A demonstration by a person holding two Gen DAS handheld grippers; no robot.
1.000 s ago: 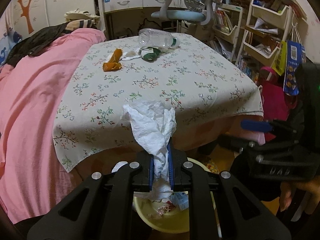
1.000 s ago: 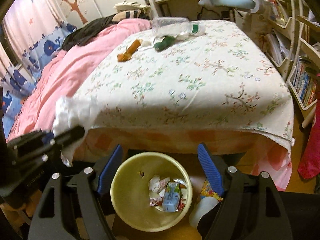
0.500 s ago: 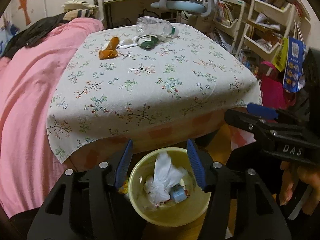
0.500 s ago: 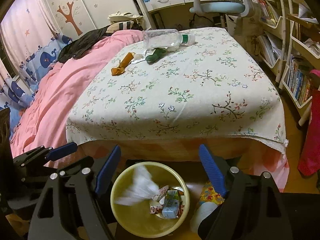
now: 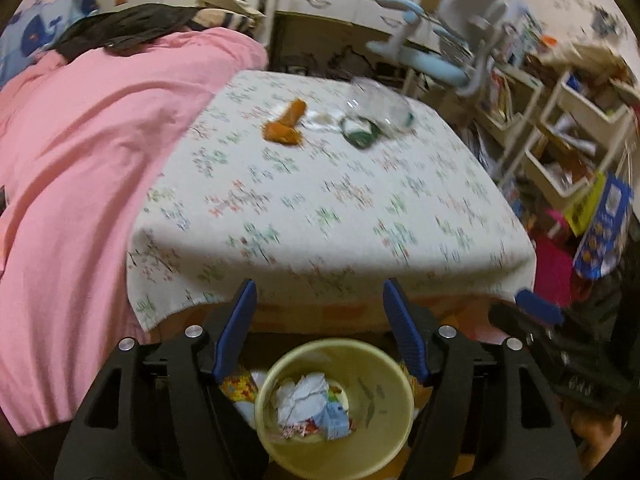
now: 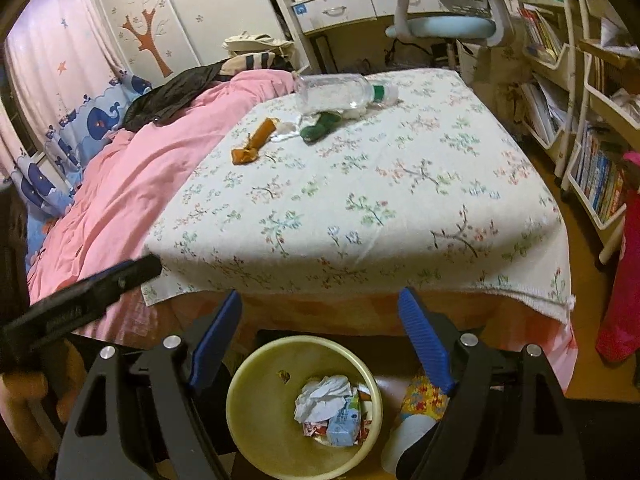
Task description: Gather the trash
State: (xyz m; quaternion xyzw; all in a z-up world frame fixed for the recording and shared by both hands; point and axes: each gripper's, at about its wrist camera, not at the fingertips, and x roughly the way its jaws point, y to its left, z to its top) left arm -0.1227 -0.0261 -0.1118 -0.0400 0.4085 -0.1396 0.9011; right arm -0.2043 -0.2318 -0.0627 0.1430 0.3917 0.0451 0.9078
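Observation:
A yellow bin stands on the floor below the table's near edge. A crumpled white tissue lies in it on a small blue carton and wrappers. My left gripper is open and empty above the bin. My right gripper is open and empty above the bin too. At the table's far end lie an orange wrapper, a green wrapper, a small white scrap and a clear plastic bottle.
The table has a floral cloth. A pink duvet lies against its left side. Shelves with books stand to the right. A blue desk chair and a desk are behind. A colourful object stands beside the bin.
My left gripper opened and let go of the white tissue, which fell into the bin. The left gripper then swung left. The right gripper stayed open above the bin.

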